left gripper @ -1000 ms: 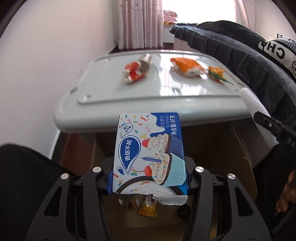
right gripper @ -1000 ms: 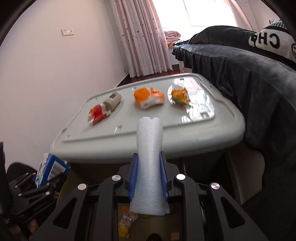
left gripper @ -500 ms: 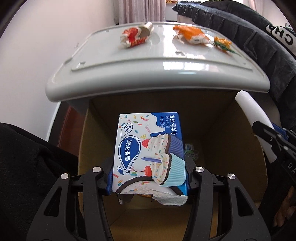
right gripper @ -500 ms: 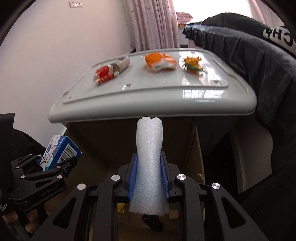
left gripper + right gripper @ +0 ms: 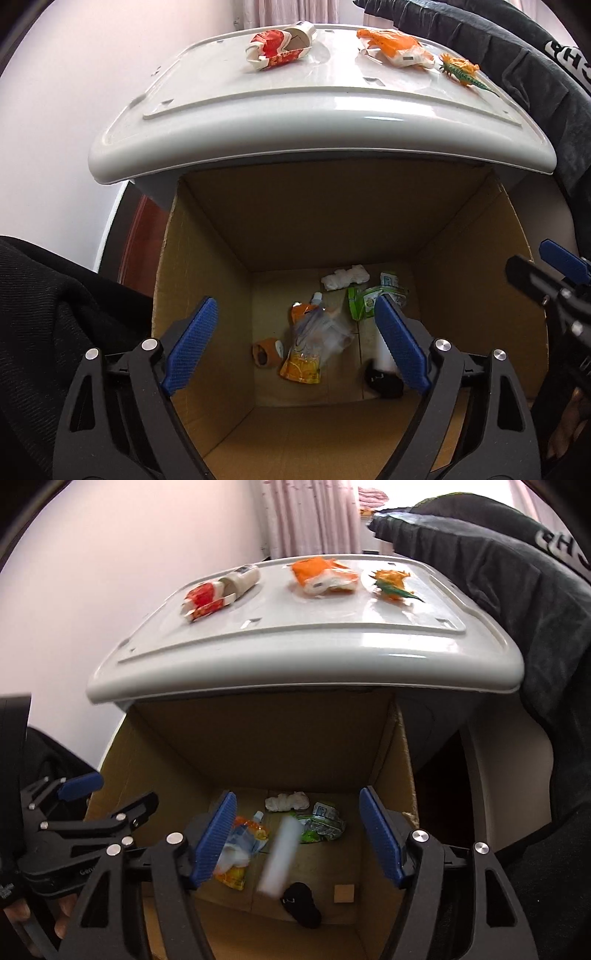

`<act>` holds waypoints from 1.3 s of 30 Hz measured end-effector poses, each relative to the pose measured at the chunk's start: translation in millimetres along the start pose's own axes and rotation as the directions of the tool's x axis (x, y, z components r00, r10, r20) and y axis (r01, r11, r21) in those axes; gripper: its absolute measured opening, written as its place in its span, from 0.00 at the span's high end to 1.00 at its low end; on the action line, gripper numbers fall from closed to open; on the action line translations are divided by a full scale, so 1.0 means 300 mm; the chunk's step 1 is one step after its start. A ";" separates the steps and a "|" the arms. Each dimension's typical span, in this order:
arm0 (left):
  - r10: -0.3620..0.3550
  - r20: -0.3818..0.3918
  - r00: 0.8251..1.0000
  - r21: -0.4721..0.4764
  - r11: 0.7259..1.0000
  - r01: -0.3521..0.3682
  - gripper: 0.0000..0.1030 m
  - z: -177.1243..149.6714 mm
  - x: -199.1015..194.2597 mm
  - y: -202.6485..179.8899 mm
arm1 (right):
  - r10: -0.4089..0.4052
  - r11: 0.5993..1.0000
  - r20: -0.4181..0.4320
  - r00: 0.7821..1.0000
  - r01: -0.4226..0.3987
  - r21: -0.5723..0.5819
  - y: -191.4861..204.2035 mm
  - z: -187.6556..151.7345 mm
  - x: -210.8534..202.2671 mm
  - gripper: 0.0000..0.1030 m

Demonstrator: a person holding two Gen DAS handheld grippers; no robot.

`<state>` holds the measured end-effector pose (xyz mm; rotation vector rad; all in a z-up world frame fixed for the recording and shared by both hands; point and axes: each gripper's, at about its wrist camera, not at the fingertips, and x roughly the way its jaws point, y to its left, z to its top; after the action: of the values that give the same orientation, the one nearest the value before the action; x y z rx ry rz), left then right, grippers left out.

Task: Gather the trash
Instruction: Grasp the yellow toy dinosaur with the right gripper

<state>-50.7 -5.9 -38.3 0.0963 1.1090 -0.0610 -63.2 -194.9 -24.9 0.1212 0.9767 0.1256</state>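
Note:
Both grippers hang open and empty over a cardboard box (image 5: 207, 295) (image 5: 162, 771). My left gripper (image 5: 295, 343) has its blue pads wide apart. My right gripper (image 5: 297, 842) is open too, and the white foam tube (image 5: 279, 856) is blurred below it, inside the box. The foam tube also shows in the left wrist view (image 5: 384, 360), partly behind the right pad. The blue biscuit box is not in sight. On the box floor lie an orange juice pouch (image 5: 304, 354), a green wrapper (image 5: 369, 299), a white tissue (image 5: 345, 277) and a black object (image 5: 301, 904).
A white plastic lid-like tabletop (image 5: 332, 110) (image 5: 314, 653) overhangs the box's far side. On it lie a red-and-white carton (image 5: 277, 50), an orange packet (image 5: 395, 50) and an orange-green wrapper (image 5: 461, 70). Dark bedding (image 5: 498, 572) sits to the right.
Both grippers have opened over the box. The left one let go of the blue biscuit box, now out of sight. The right one let go of the foam tube, which is falling into the box.

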 end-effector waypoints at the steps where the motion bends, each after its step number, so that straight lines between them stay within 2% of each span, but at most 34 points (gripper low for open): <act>1: 0.002 0.001 1.000 0.001 1.000 -0.002 0.18 0.001 -0.001 0.000 | -0.002 1.000 0.003 1.000 0.002 0.017 -0.011 0.000 -0.004 0.33; 7: -0.007 0.020 1.000 -0.001 1.000 0.007 0.18 0.004 -0.022 0.002 | 0.001 0.997 0.025 1.000 -0.003 0.075 -0.044 0.007 -0.025 0.25; 12: -0.043 0.078 0.996 -0.001 0.999 0.044 0.18 0.036 -0.080 0.011 | 0.003 0.996 0.048 0.999 -0.007 0.085 -0.062 0.055 -0.046 0.23; 14: -0.060 0.102 0.993 0.009 0.998 0.059 0.18 0.069 -0.109 0.014 | -0.003 0.998 0.066 0.998 -0.001 0.069 -0.070 0.098 -0.056 0.17; 18: -0.072 0.158 0.985 0.012 0.997 0.071 0.15 0.164 -0.156 0.025 | -0.020 1.000 0.108 0.994 0.019 0.012 -0.094 0.220 -0.066 0.17; 22: -0.074 0.181 0.981 -0.008 0.997 0.077 0.12 0.296 -0.165 0.039 | -0.035 0.999 0.150 0.988 0.035 -0.001 -0.148 0.399 -0.046 0.17; 25: -0.033 0.180 0.983 -0.007 0.999 0.034 0.12 0.418 -0.137 0.039 | -0.074 0.997 0.169 0.983 0.076 -0.007 -0.193 0.539 0.008 0.15; 26: -0.021 0.184 0.983 -0.014 1.000 0.024 0.12 0.436 -0.127 0.041 | -0.074 0.997 0.169 0.983 0.076 -0.007 -0.193 0.539 0.008 0.14; 27: -0.011 0.193 0.981 -0.025 1.000 0.016 0.12 0.453 -0.118 0.046 | -0.108 0.993 0.169 0.980 0.113 -0.017 -0.219 0.625 0.075 0.13; 28: -0.004 0.199 0.980 -0.037 0.999 0.012 0.12 0.463 -0.108 0.051 | -0.108 0.993 0.169 0.980 0.113 -0.017 -0.219 0.625 0.075 0.13; 31: 0.017 0.205 0.979 -0.085 0.996 0.001 0.12 0.452 -0.065 0.082 | -0.150 0.988 0.142 0.978 0.154 -0.022 -0.257 0.710 0.203 0.13; 33: 0.033 0.176 0.984 -0.124 0.992 -0.011 0.12 0.431 -0.030 0.112 | -0.181 0.982 0.122 0.976 0.186 -0.036 -0.276 0.748 0.291 0.13; 36: -0.003 0.122 0.993 -0.169 0.985 0.024 0.12 0.418 0.013 0.139 | -0.209 0.976 0.090 0.974 0.214 -0.049 -0.302 0.780 0.401 0.13; 39: -0.009 0.112 0.994 -0.176 0.984 0.028 0.12 0.416 0.025 0.144 | -0.209 0.977 0.034 0.977 0.210 -0.034 -0.328 0.810 0.466 0.16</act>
<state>68.1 23.6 12.2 -0.0763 1.0000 0.0159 221.3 -280.7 -20.2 -0.0150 0.9501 -0.0511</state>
